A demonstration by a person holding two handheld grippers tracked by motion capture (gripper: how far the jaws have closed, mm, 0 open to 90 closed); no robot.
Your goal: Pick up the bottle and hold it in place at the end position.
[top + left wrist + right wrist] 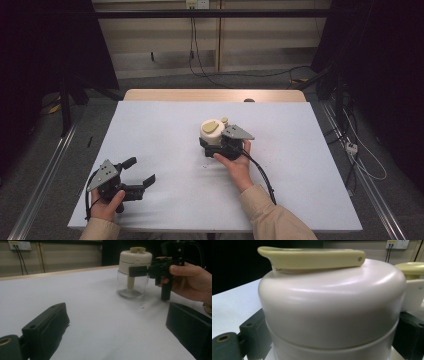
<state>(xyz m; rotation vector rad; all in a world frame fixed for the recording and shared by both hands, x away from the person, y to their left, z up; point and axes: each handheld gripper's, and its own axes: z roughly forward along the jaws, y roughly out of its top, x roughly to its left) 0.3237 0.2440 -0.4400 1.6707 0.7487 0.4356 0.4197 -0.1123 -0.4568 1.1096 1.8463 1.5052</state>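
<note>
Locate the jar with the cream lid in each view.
High view: the jar stands mid-table, just ahead of the right gripper.
Left gripper view: upper right, glass body visible.
Right gripper view: the cream lid looms close between the jaws.
Shared landmark: the yellowish handle on the lid.

The jar [332,315] is cut off by the bottom picture edge.
</note>
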